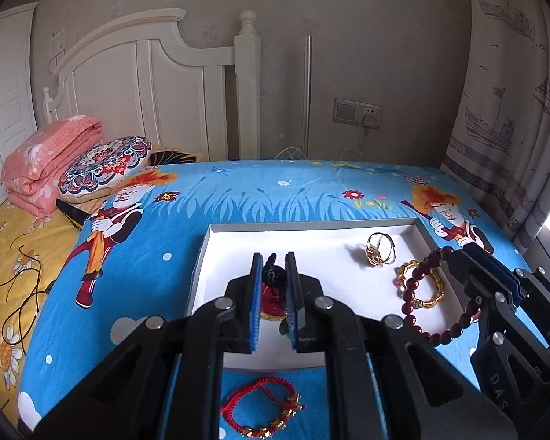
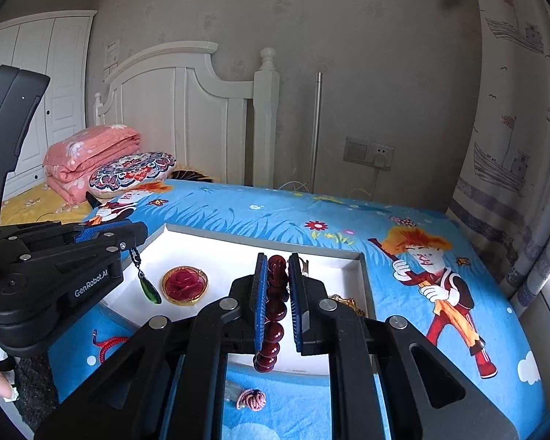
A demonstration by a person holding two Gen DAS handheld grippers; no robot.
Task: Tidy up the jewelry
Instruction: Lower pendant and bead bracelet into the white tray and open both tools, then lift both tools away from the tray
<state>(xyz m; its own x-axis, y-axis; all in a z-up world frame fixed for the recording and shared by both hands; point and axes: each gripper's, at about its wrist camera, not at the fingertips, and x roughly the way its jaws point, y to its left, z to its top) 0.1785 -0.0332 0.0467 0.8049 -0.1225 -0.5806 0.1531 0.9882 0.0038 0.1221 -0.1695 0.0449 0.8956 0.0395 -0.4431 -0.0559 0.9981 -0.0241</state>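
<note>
Left claw (image 2: pixel 134 244) (marked GenRobot.AI) pinches a pendant cord (image 2: pixel 136 258); right claw (image 2: pixel 278 275) pinches, seemingly, red beads (image 2: pixel 275 315)

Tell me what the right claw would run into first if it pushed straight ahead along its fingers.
Probably the floor of the white tray, near its far wall. The right claw, shut on the dark red bead bracelet, points down and forward over the tray. Nothing else shows between the fingertips and that spot, though depth is hard to judge.

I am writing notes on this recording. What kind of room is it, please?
Most likely a bedroom. A white headboard stands against the wall, a folded pink quilt and a pillow lie on the bed, and a wardrobe stands at the left. The work happens on the bed's blue sheet.
</note>
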